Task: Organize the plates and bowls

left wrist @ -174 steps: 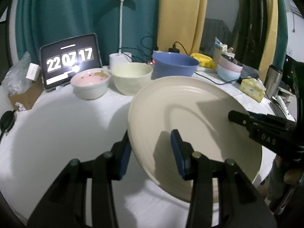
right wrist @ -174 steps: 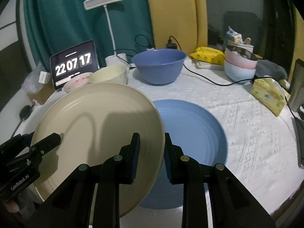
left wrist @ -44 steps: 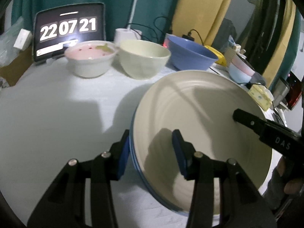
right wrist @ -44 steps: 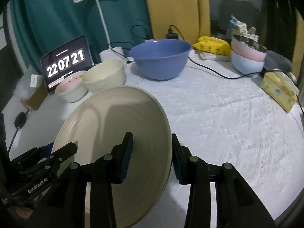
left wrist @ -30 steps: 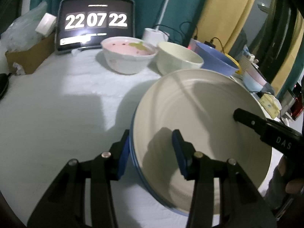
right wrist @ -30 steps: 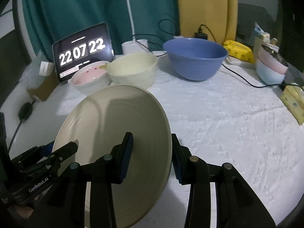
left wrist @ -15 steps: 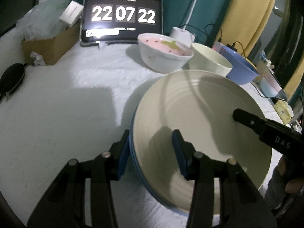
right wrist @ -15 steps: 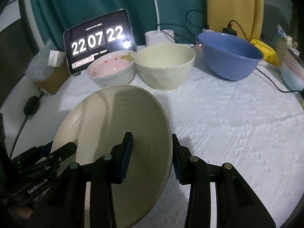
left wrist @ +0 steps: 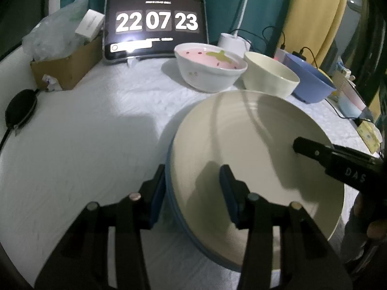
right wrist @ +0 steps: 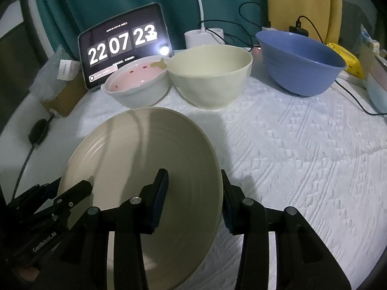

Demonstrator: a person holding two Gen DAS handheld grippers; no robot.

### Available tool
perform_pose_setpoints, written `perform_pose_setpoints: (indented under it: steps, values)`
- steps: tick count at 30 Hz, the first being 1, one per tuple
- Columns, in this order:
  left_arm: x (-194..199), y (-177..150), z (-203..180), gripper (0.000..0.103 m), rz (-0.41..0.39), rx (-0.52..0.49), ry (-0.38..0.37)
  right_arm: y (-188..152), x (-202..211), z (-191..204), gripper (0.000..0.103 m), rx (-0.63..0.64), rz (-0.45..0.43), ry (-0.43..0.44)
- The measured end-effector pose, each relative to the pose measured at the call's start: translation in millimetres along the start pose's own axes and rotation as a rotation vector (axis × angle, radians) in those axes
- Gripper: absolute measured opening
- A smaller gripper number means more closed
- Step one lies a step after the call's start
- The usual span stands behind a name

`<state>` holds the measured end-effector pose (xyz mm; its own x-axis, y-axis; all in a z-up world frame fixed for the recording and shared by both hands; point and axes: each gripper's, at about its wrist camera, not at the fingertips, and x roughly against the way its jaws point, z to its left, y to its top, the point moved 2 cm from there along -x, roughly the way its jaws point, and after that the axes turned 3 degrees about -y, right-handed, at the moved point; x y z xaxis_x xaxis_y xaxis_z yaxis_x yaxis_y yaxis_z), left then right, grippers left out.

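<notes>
Cream and stiff, the plate [left wrist: 254,149] sits on a blue plate [left wrist: 173,201]; my left gripper [left wrist: 193,188] clamps both rims at the near edge. From the right wrist, my right gripper [right wrist: 193,195] pinches the opposite rim, probably the blue one too. Glazed, slippery, breakable: I keep to the rims.

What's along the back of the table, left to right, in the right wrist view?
Tablet clock → pink strawberry bowl → cream bowl → blue bowl → yellow packet.
</notes>
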<state>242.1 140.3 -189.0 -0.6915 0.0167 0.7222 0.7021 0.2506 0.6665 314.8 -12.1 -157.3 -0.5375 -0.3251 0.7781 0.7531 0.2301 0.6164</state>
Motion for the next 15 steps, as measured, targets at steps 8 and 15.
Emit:
perform_pose_setpoints:
  steps: [8, 15]
  values:
    - [28.3, 9.5, 1.3, 0.046, -0.076, 0.024, 0.075, 5.4, 19.3, -9.9, 0.043, 0.0, -0.031, 0.01]
    - [43.3, 20.7, -22.4, 0.046, -0.115, 0.0, 0.053, 16.3, 44.4, -26.9, 0.043, -0.014, -0.072, 0.005]
